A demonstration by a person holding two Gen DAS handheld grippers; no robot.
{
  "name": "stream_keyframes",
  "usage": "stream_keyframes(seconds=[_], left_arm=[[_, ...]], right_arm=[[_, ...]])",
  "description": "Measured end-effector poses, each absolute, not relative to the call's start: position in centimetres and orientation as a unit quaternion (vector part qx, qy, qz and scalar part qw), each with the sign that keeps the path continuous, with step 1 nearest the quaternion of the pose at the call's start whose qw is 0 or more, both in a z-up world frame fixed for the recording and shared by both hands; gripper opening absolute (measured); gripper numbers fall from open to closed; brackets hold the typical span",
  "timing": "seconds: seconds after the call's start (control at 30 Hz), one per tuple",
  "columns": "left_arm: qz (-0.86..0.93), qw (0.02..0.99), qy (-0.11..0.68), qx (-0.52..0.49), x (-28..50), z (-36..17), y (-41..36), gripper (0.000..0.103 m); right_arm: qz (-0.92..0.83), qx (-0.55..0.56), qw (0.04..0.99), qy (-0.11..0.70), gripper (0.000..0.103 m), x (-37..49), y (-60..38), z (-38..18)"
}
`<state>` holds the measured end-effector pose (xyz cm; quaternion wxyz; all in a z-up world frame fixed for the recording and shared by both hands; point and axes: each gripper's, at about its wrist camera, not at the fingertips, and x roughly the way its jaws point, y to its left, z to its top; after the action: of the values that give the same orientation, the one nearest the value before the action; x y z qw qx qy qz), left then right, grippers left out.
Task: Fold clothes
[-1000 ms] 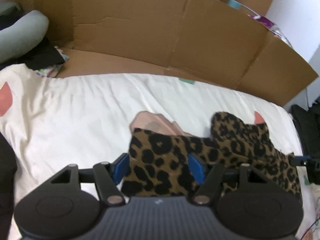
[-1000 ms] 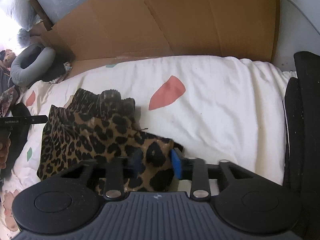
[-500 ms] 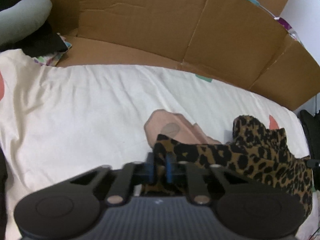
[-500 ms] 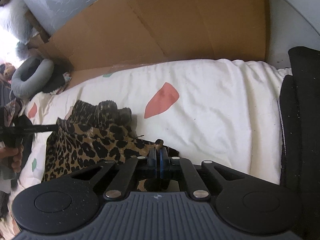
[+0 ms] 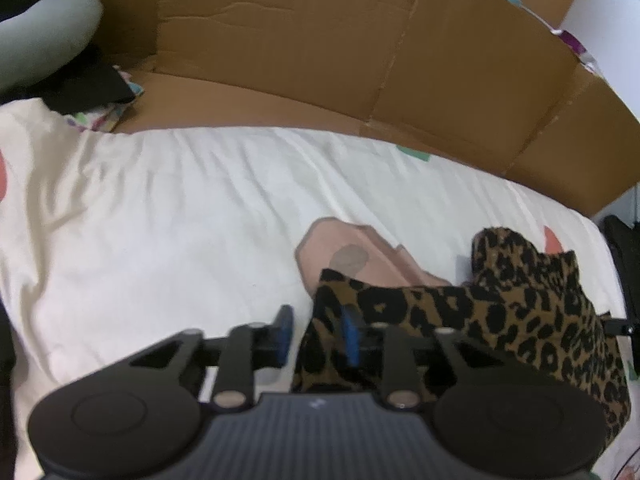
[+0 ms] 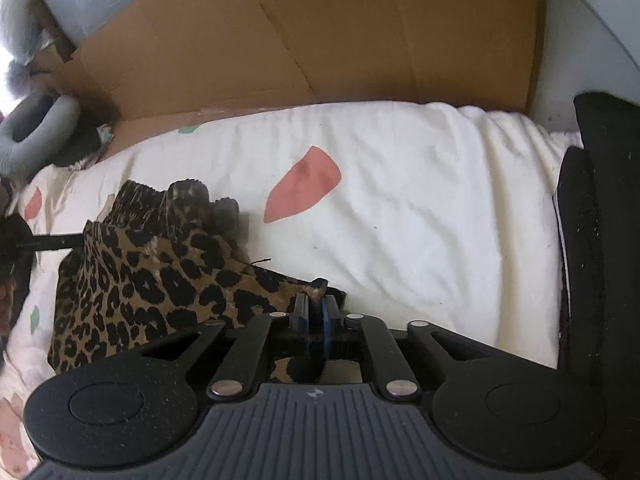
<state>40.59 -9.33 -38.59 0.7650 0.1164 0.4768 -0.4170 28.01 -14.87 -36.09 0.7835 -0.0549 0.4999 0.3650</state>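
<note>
A leopard-print garment (image 5: pixel 500 312) lies crumpled on the white bed sheet (image 5: pixel 160 240). My left gripper (image 5: pixel 317 334) is at its near left corner. Its jaws are opening: the cloth's edge sits between them against the right pad, while the left pad (image 5: pixel 285 332) stands clear of it. In the right wrist view the same garment (image 6: pixel 160 280) spreads to the left. My right gripper (image 6: pixel 315 310) pinches its right corner, and a small nub of cloth sticks up between the pads, which are starting to part. A pink cloth (image 5: pixel 352 252) peeks out behind the garment.
Brown cardboard (image 5: pixel 320 48) walls off the far side of the bed. A grey neck pillow (image 6: pixel 28 132) and dark clothes lie at the far left. A black padded object (image 6: pixel 600 240) borders the bed on the right. Coral patches (image 6: pixel 304 188) are printed on the sheet.
Both grippers closed on the garment's corners half a second ago. Since then the left jaws have spread apart again and the right ones have widened slightly. The left gripper has sunk closer to the bed.
</note>
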Motion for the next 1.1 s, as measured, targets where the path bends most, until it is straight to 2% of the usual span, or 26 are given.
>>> stream_keyframes(seconds=[0.03,0.1,0.33,0.4,0.63,0.77,0.8,0.83,0.93,1.07,1.1], left_arm=[[-0.42,0.764,0.476,0.12,40.5,-38.7,-9.4,0.031],[-0.422,0.762,0.475,0.125,40.3,-38.9,-9.6,0.032],[-0.42,0.758,0.48,0.134,40.2,-39.6,-10.4,0.037],[-0.424,0.756,0.479,0.138,40.0,-39.6,-10.6,0.043],[-0.433,0.751,0.475,0.15,39.4,-39.9,-11.3,0.053],[-0.431,0.755,0.468,0.158,39.0,-40.0,-11.7,0.054],[-0.43,0.756,0.466,0.162,38.9,-40.0,-11.8,0.054],[-0.43,0.757,0.464,0.163,38.8,-40.1,-11.9,0.054],[-0.432,0.757,0.462,0.167,38.5,-40.1,-12.1,0.049],[-0.428,0.757,0.468,0.157,38.6,-39.9,-11.8,0.02],[-0.428,0.759,0.466,0.155,38.4,-39.9,-11.7,0.015]], right_arm=[[0.364,-0.056,0.783,0.501,0.019,28.0,-14.9,-36.2],[0.361,-0.057,0.782,0.505,0.027,28.0,-15.0,-36.4],[0.359,-0.063,0.772,0.52,0.032,28.2,-14.1,-37.7],[0.361,-0.071,0.769,0.522,0.035,28.2,-13.6,-38.1],[0.368,-0.077,0.766,0.522,0.036,28.3,-13.1,-38.8],[0.372,-0.078,0.765,0.52,0.036,28.5,-13.1,-38.8],[0.374,-0.082,0.765,0.518,0.035,28.4,-13.0,-38.7],[0.376,-0.085,0.765,0.515,0.027,28.2,-12.9,-38.7],[0.383,-0.09,0.765,0.509,0.016,28.0,-12.8,-38.4],[0.38,-0.084,0.769,0.508,0.007,27.9,-13.1,-38.1],[0.38,-0.084,0.77,0.506,0.006,27.9,-13.2,-38.0]])
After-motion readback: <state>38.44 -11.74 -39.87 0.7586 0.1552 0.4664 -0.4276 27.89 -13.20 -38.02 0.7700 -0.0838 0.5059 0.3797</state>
